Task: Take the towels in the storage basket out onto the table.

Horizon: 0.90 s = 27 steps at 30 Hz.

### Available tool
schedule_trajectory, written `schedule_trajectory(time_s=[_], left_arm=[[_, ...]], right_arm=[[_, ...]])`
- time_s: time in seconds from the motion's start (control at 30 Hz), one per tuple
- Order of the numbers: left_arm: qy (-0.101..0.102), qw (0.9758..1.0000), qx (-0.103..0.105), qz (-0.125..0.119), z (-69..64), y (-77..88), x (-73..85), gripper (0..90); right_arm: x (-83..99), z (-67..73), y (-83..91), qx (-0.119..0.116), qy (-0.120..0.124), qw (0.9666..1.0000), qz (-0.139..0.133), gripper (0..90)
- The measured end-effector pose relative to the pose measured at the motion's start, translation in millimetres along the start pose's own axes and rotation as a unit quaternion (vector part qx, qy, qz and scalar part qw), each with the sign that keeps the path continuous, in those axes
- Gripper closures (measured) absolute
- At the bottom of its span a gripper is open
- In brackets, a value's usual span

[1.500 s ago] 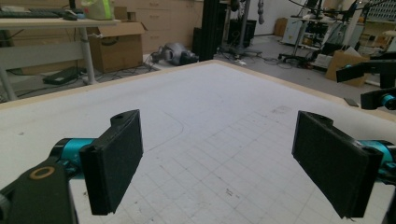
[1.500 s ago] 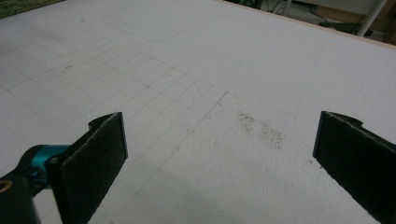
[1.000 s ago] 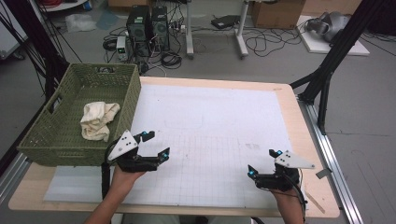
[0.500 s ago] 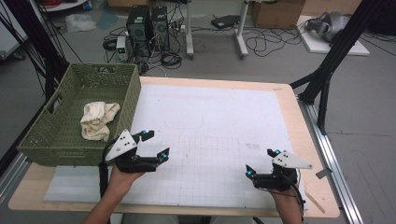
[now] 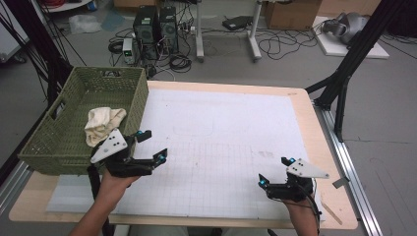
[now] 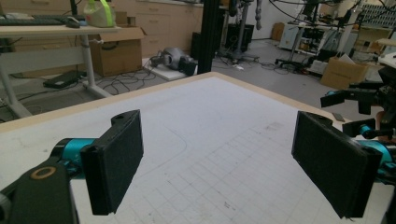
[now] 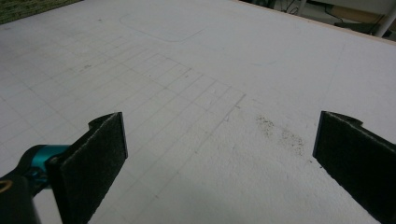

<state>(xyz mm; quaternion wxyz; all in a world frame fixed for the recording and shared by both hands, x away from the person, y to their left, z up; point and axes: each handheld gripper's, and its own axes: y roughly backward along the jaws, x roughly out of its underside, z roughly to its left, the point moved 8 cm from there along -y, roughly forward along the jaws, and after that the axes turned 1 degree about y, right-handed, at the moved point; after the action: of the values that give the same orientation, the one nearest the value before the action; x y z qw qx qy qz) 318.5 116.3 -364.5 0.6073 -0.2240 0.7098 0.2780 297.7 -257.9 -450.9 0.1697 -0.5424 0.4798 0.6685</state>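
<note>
A green woven basket (image 5: pixel 64 142) stands at the table's left edge, and a crumpled cream cloth (image 5: pixel 102 124) lies inside it. My left gripper (image 5: pixel 152 145) hovers open just right of the basket's near corner, over the white gridded mat (image 5: pixel 221 137). Its two black pads (image 6: pixel 116 158) stand wide apart with nothing between them. Near the front right of the mat my right gripper (image 5: pixel 275 171) is open too. In its own view the pads (image 7: pixel 93 163) frame bare mat. The left gripper view shows the right gripper (image 6: pixel 362 100) farther off at its right edge.
The basket's rim (image 7: pixel 28 8) shows at the top left of the right gripper view. Black frame legs (image 5: pixel 344 73) rise past the table's right corner. Computer towers (image 5: pixel 155 27) and cables lie on the floor beyond. A faint dark smudge (image 7: pixel 280 133) marks the mat.
My left gripper has drifted a little to the left, closer to the basket. The right gripper has hardly moved. Both stay open.
</note>
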Motion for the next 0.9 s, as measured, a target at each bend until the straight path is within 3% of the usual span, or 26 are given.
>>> schedule_trajectory(time_s=[0.23,0.47,0.9], left_arm=[[-0.011,0.9999,-0.011,-0.003,11.7,12.7,-18.5,17.1],[-0.017,0.9994,-0.029,-0.010,31.7,24.9,-41.6,17.1],[-0.003,0.9969,-0.078,-0.013,100.2,41.3,-76.0,17.2]], right_arm=[[0.0,0.0,-0.4,-0.001,0.000,1.0000,0.001,2.2],[-0.1,0.6,-1.2,-0.001,-0.002,1.0000,0.001,2.2],[-0.1,-0.4,-1.6,-0.001,-0.001,1.0000,0.001,2.2]])
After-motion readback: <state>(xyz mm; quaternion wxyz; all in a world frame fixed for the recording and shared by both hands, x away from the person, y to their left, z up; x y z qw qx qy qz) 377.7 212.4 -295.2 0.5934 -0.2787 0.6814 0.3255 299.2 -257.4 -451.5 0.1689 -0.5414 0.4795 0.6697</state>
